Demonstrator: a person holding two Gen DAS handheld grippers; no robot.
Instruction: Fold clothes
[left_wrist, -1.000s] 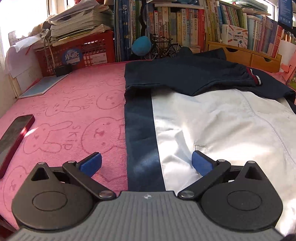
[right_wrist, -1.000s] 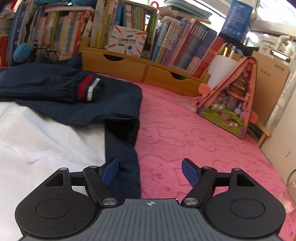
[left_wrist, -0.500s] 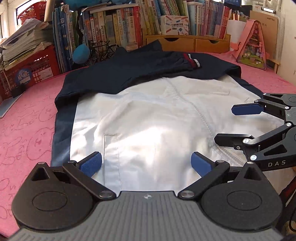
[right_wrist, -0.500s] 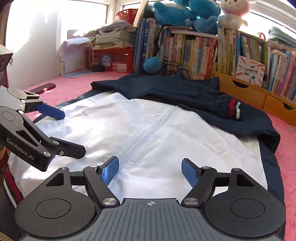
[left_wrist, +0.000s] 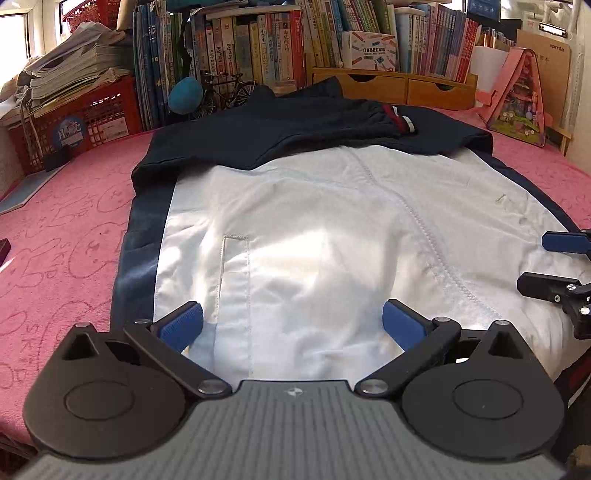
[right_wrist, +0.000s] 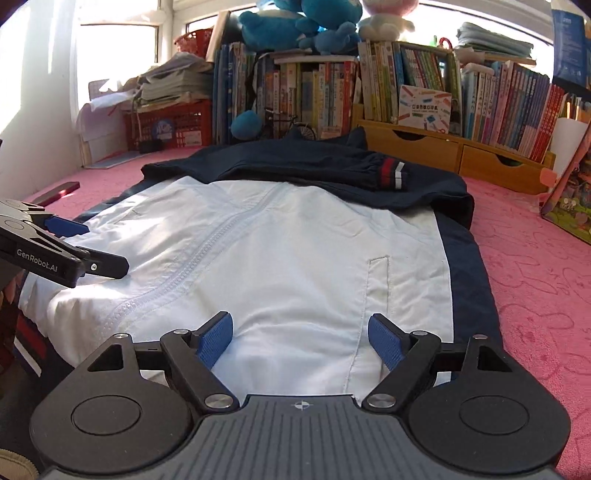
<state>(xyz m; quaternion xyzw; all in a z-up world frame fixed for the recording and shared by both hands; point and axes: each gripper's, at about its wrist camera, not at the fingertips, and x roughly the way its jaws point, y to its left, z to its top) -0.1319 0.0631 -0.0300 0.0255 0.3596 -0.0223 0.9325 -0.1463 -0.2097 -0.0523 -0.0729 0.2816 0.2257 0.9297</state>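
Pink blanket (left_wrist: 66, 236) carried jacket (left_wrist: 332, 240), white panel up, sleeves folded across far end. Left gripper (left_wrist: 291, 325) hung wide and empty over near hem by pocket slit (left_wrist: 234, 273); right gripper (right_wrist: 301, 338) likewise empty, jaws opening, over hem at opposite side. Ran lengthwise straight away from both, zip (right_wrist: 207, 254) between them, neither nearer

The left hand-held gripper (left_wrist: 291, 321), jaws spread, hovers over the white-and-navy jacket (left_wrist: 314, 236) on pink bedding (left_wrist: 66, 229).
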